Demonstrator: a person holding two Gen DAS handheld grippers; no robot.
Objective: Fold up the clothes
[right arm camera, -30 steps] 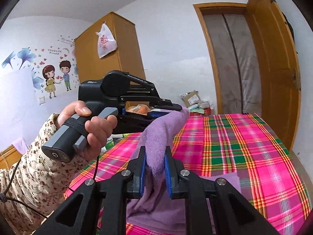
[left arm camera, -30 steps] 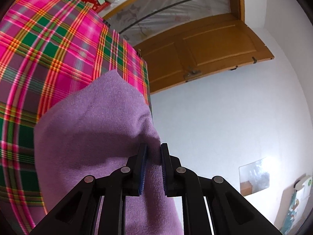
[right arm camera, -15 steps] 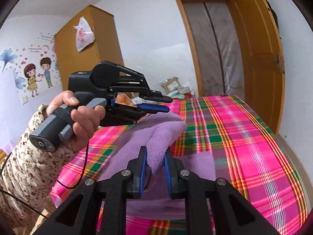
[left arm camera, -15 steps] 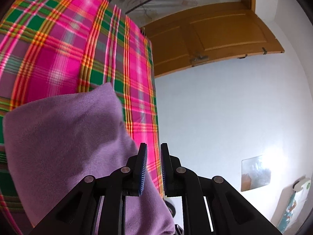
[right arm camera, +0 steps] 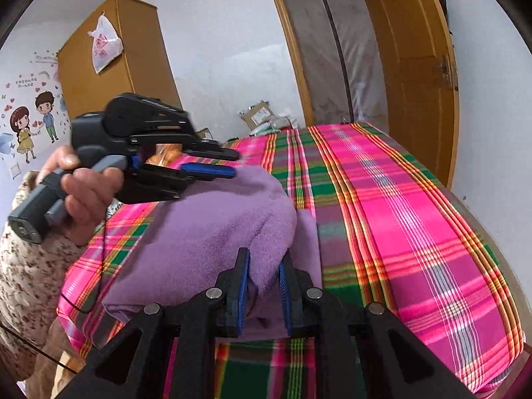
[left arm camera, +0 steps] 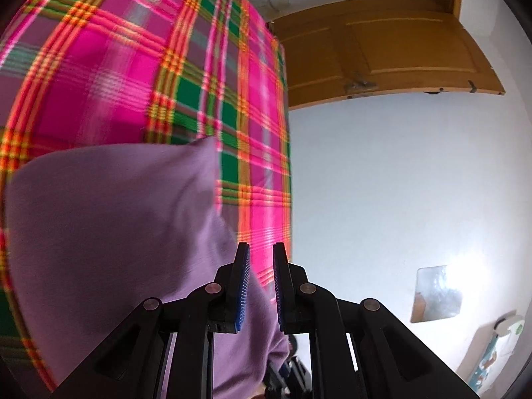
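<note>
Ahead of the left gripper (left arm camera: 261, 282), its own camera shows the purple cloth (left arm camera: 109, 232) spread over a pink-and-green plaid bedspread (left arm camera: 116, 66), with one corner pointing toward a brown door (left arm camera: 382, 53) and a white wall beyond. The two blue pads stand apart with a gap between them, and plaid shows through that gap; cloth passes under and behind the fingers, yet nothing is pinched, so this gripper is released. From the right wrist view comes what the first cannot show: the left gripper (right arm camera: 229, 164) from the side, held in a hand (right arm camera: 83, 193) with a floral sleeve, its fingers parted just above the far part of the cloth (right arm camera: 206, 232). Here the right gripper (right arm camera: 264, 276) has a bunched fold of the cloth between its pads, clamped on it, near the bed's close edge. This view also shows a wardrobe (right arm camera: 133, 66) with a plastic bag (right arm camera: 104, 45) hanging on it.
</note>
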